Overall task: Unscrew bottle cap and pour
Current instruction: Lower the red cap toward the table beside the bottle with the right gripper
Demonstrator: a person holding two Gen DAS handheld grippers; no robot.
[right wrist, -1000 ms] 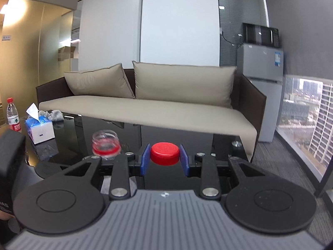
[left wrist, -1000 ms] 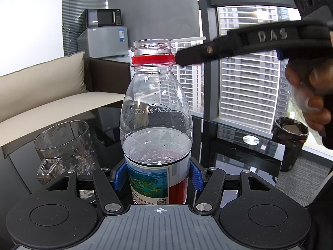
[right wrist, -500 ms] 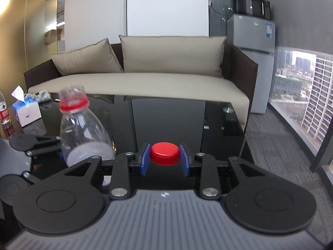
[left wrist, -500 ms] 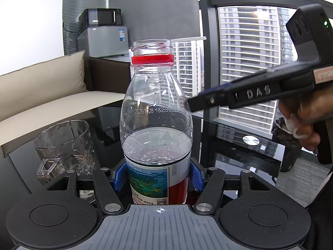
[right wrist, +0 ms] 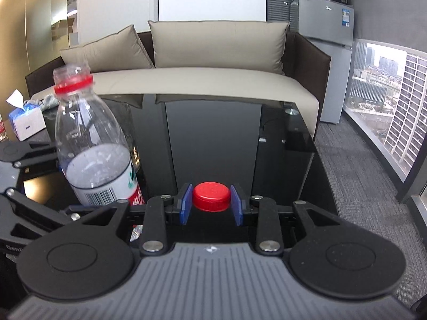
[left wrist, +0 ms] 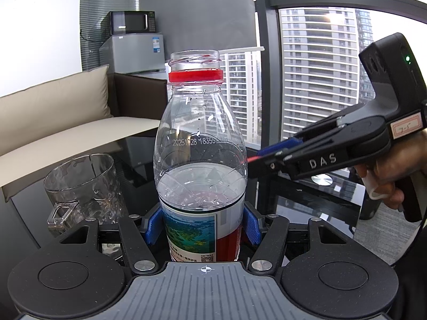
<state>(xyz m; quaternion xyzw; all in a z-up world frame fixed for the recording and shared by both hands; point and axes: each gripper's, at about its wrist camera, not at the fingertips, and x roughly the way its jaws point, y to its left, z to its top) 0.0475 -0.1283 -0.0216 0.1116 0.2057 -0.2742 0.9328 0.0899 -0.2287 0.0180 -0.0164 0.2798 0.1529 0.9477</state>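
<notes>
My left gripper (left wrist: 200,226) is shut on the label band of a clear plastic bottle (left wrist: 200,146), upright, uncapped, about half full of water, with a red ring below its open neck. The bottle also shows at the left of the right wrist view (right wrist: 90,138). My right gripper (right wrist: 210,204) is shut on the red cap (right wrist: 211,196) and holds it low over the black glass table (right wrist: 213,146), to the right of the bottle. In the left wrist view the right gripper (left wrist: 256,158) reaches in from the right beside the bottle's shoulder. An empty glass mug (left wrist: 82,186) stands left of the bottle.
A beige sofa (right wrist: 202,80) runs along the table's far side. A tissue box (right wrist: 26,120) sits at the far left of the table. The table's right edge drops to grey carpet (right wrist: 360,173) by the windows. A dark bin (left wrist: 369,208) stands on the floor.
My right gripper, still holding the cap, has come down from beside the bottle's neck to about shoulder height and nearer the table. The left gripper and bottle have stayed put.
</notes>
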